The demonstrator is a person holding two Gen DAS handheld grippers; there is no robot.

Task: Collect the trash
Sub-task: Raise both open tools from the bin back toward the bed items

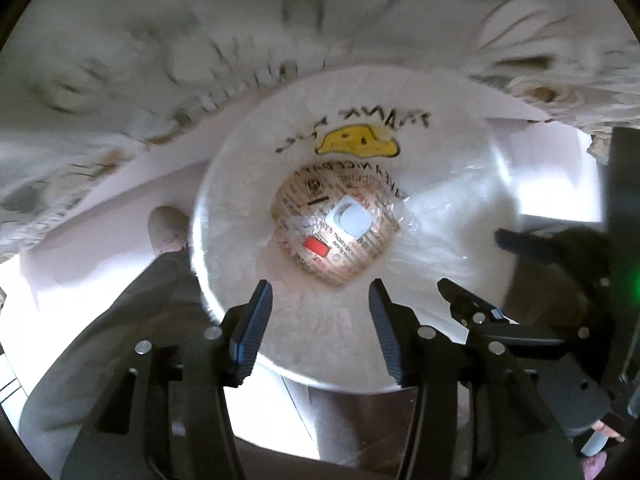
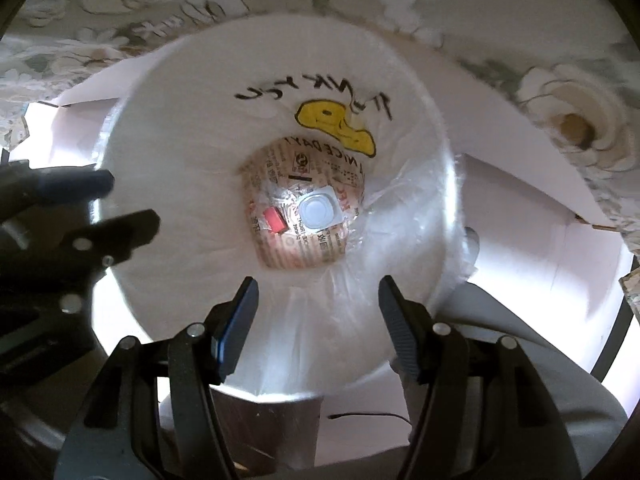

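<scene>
I look straight down into a round bin lined with a white plastic bag printed with black lettering and a yellow face. At its bottom lies a printed paper wrapper with a white blister pack and a small red piece on it. My left gripper hangs open above the near rim, nothing between its pads. My right gripper hangs beside it over the bag, also open and holding nothing.
A floral tablecloth hangs behind the bin. The bin stands on a pale pink floor. A person's grey trouser leg and shoe are close to the bin's side.
</scene>
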